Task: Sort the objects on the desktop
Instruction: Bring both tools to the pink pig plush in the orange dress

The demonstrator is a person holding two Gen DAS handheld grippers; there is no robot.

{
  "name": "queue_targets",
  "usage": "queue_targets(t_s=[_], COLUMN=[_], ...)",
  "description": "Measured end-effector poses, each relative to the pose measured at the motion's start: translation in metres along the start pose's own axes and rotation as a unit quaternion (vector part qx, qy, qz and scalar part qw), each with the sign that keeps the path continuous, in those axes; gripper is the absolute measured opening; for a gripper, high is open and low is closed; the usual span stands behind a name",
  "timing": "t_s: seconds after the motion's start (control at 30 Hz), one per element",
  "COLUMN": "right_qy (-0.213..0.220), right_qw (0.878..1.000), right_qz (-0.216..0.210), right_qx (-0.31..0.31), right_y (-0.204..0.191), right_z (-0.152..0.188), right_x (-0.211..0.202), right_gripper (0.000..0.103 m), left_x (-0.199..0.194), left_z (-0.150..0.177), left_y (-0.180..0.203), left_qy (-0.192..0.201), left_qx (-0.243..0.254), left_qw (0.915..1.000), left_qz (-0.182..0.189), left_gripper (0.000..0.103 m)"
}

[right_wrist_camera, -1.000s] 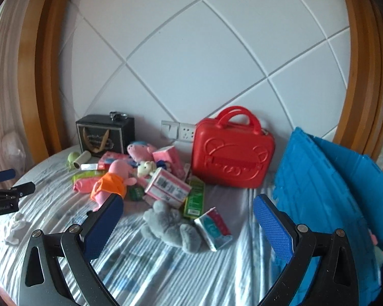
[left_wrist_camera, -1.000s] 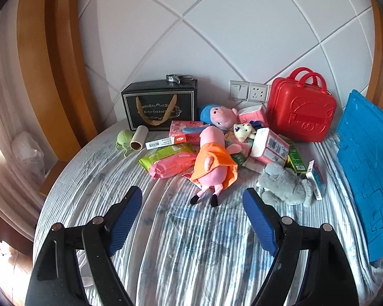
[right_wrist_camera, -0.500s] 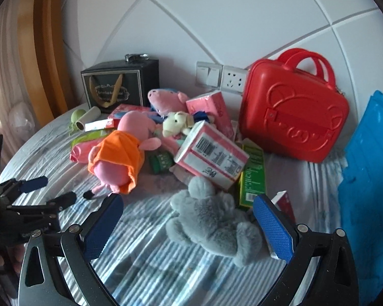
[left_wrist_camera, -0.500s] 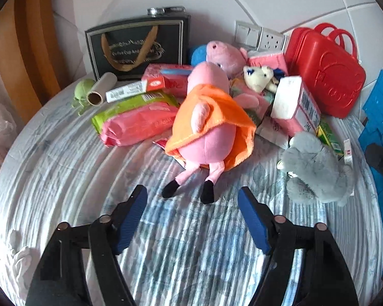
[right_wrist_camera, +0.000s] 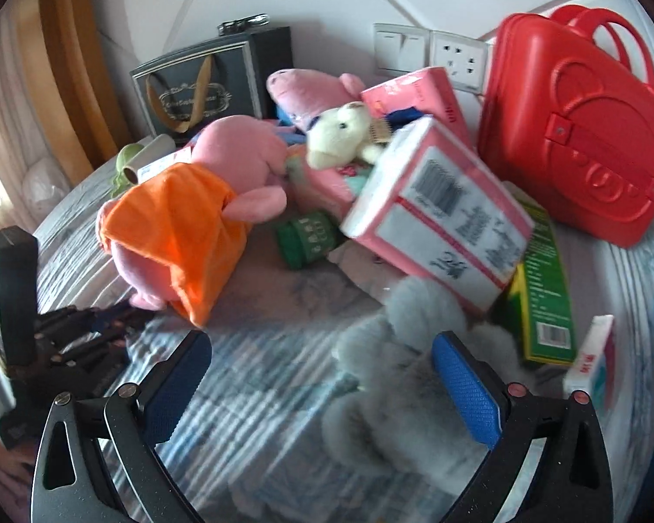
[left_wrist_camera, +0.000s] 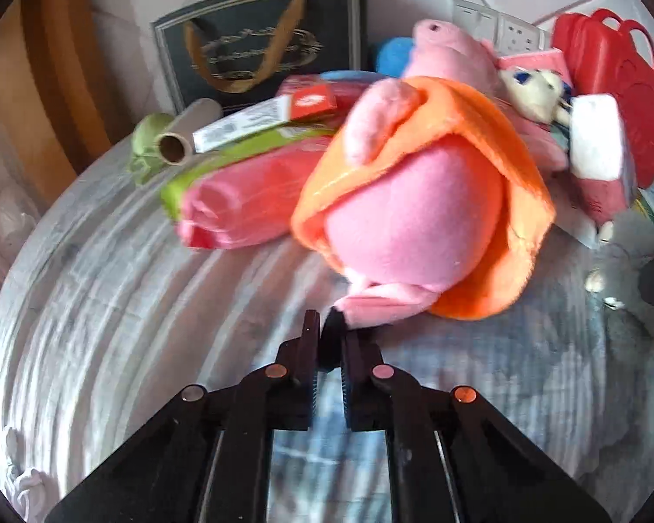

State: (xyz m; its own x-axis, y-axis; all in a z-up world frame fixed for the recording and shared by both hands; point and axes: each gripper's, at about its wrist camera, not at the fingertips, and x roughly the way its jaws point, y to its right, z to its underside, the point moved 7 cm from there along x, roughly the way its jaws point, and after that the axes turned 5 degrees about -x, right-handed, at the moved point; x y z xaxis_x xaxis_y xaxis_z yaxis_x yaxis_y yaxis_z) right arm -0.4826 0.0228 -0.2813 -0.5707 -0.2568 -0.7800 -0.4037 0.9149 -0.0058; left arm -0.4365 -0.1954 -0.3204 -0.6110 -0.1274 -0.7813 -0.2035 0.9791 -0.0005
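Note:
A pink pig plush in an orange dress (left_wrist_camera: 418, 200) lies on the striped bedsheet (left_wrist_camera: 109, 305); it also shows in the right wrist view (right_wrist_camera: 183, 222). My left gripper (left_wrist_camera: 327, 348) is shut on the plush's black foot. It shows at the left of the right wrist view (right_wrist_camera: 109, 327). My right gripper (right_wrist_camera: 322, 375) is open, its fingers on either side of a grey plush (right_wrist_camera: 396, 375) without touching it.
A pile lies behind: pink tissue pack (right_wrist_camera: 440, 213), green box (right_wrist_camera: 545, 292), small white bear (right_wrist_camera: 340, 135), second pig plush (right_wrist_camera: 309, 87), green cup (right_wrist_camera: 309, 239), red case (right_wrist_camera: 580, 139), black gift bag (left_wrist_camera: 261, 48), pink wipes pack (left_wrist_camera: 240, 209), cardboard tube (left_wrist_camera: 183, 139).
My left gripper moved forward and closed on the pig plush's foot. My right gripper moved forward and down until it straddles the grey plush.

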Motion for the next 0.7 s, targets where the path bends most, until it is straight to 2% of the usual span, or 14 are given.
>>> queue_targets(t_s=[0.13, 0.27, 0.53, 0.7], right_qy=[0.003, 0.003, -0.005, -0.004], right_qw=[1.0, 0.998, 0.995, 0.995], right_qz=[-0.026, -0.053, -0.08, -0.085], right_qx=[-0.011, -0.024, -0.063, -0.06], right_y=[-0.025, -0.054, -0.096, -0.097], right_z=[-0.005, -0.01, -0.015, -0.011], right_x=[0.004, 0.007, 0.028, 0.028], right_gripper=[0.103, 0.103, 0.098, 0.098], left_x=[-0.002, -0.001, -0.005, -0.003], left_z=[-0.014, -0.023, -0.011, -0.002], left_y=[-0.075, -0.128, -0.118, -0.123], left_qy=[0.014, 0.013, 0.02, 0.019], left_qx=[-0.037, -0.052, -0.046, -0.063], left_qw=[0.9971, 0.9932, 0.9974, 0.9973], left_qz=[-0.066, -0.104, -0.052, -0.034], left_gripper=[0.009, 0.008, 0.008, 0.008])
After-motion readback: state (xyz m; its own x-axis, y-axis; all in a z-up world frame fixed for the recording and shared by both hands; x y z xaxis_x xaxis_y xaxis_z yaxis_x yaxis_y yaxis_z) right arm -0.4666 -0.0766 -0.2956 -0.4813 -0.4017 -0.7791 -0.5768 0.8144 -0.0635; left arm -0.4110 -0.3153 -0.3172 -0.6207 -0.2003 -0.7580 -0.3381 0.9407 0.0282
